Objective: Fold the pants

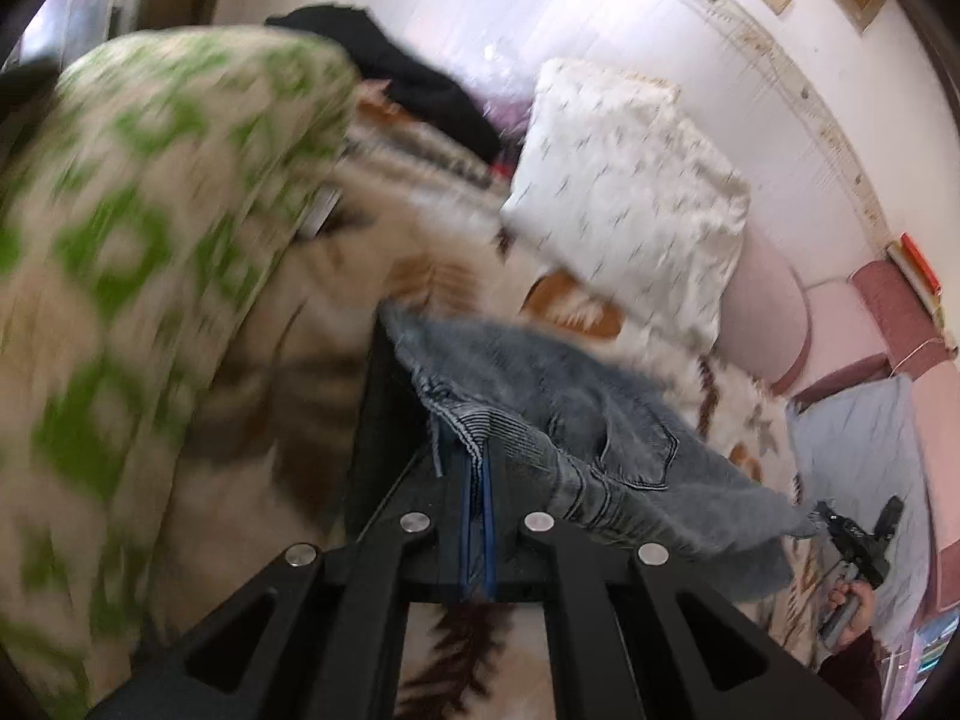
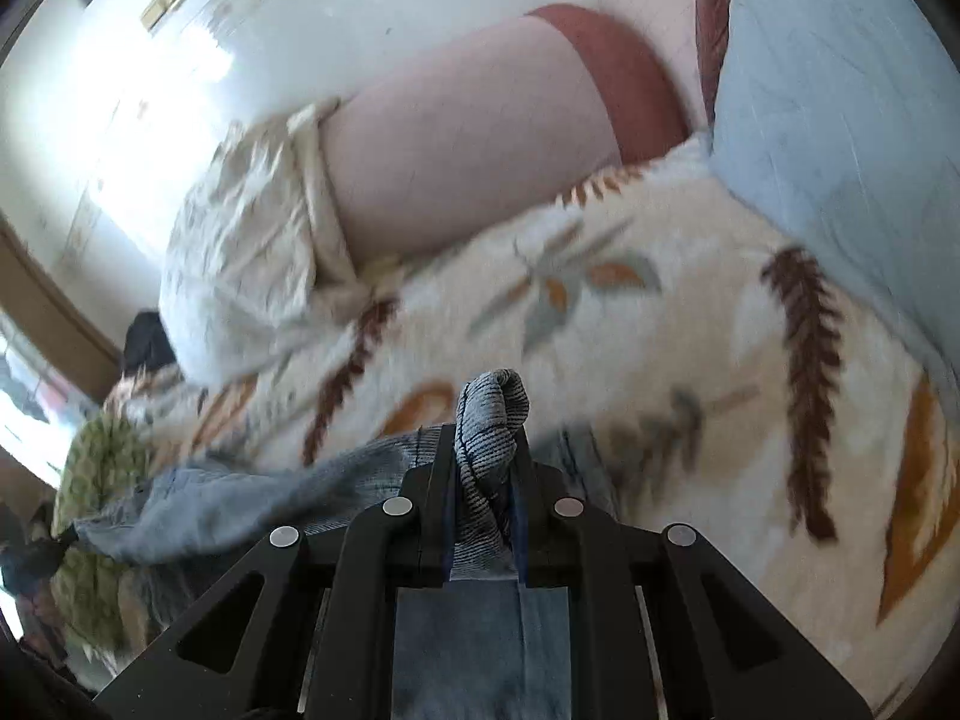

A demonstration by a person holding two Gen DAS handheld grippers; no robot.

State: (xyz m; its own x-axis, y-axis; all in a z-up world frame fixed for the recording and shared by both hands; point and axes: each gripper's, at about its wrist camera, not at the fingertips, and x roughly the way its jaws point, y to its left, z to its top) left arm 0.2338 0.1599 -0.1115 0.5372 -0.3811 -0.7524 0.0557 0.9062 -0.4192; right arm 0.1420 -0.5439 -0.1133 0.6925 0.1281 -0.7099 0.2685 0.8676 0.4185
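Left gripper (image 1: 477,474) — jaws together, clamped on an edge of the pants (image 1: 558,420), grey-blue denim with a ribbed panel and a pocket seam showing. Right gripper (image 2: 483,456) — likewise clamped on a bunched fold of the same pants (image 2: 489,414); more denim lies under its frame and trails off to the left.

The cloth hangs stretched between the two grips, lifted off the bed blanket (image 2: 690,348), cream fleece with a brown and orange leaf print. In the left wrist view the far corner of the denim reaches toward the other gripper and the hand (image 1: 852,606) that holds it.

Both views are motion-blurred.

Judgement: carry phase of a fold — one end of the pants raised by two corners, not yet laid down. Next move calls for keeping both grips level and the edge taut, bringing it over the rest of the garment, then lowering before releasing.

Further off: white pillow (image 1: 624,192), green-patterned cover (image 1: 150,240), pink headboard (image 2: 456,162), pale blue pillow (image 2: 840,90), white wall.
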